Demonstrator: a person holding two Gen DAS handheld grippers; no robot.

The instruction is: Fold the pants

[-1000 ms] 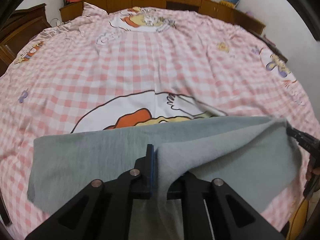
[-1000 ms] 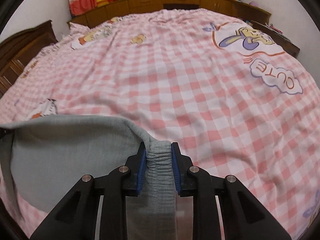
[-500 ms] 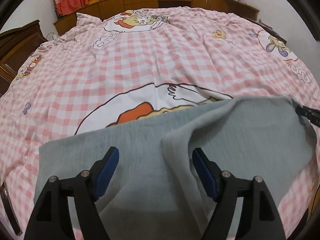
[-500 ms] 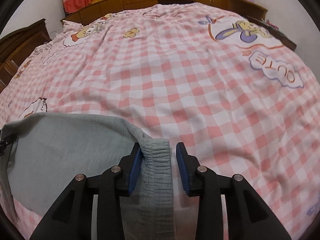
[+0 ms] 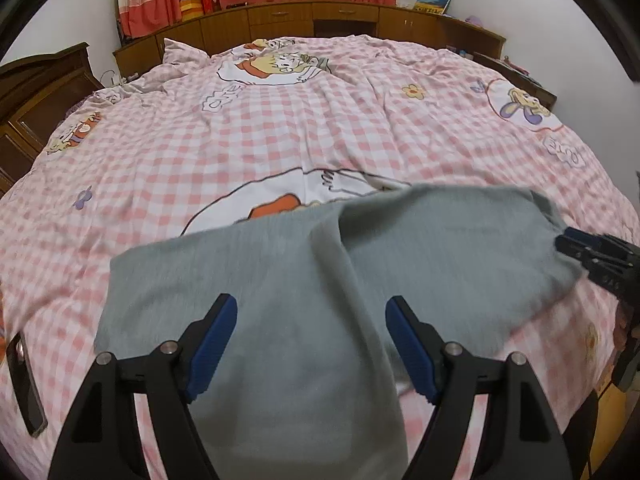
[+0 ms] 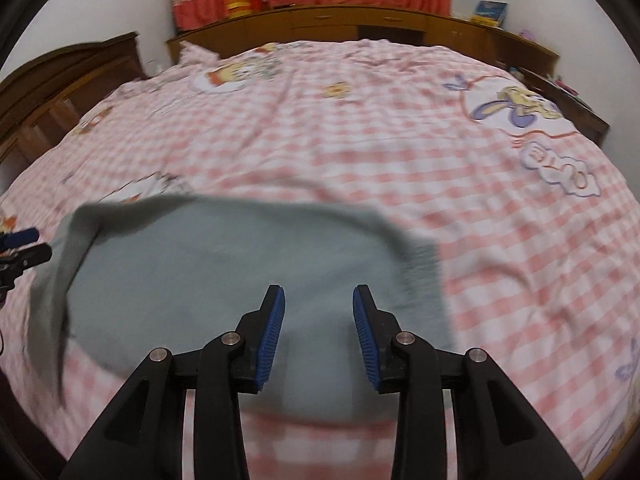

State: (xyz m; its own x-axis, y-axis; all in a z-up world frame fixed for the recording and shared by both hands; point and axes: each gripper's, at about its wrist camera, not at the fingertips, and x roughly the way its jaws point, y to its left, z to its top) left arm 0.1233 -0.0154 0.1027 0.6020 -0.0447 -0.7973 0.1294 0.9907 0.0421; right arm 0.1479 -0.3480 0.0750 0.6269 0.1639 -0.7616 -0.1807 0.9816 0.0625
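Your left hand-held gripper [image 5: 311, 344] and right hand-held gripper [image 6: 319, 334] gape empty, jaws just opened, above the grey pants [image 5: 288, 280] on the bed [image 5: 280, 140].

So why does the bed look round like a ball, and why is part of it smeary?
Left wrist view: a fisheye lens bulges the checked bedspread and darkens the corners; the grey pants are slightly soft. Right wrist view: same bulge, but the pants and nearby checks are smeared by motion blur, while the claw stays sharp.
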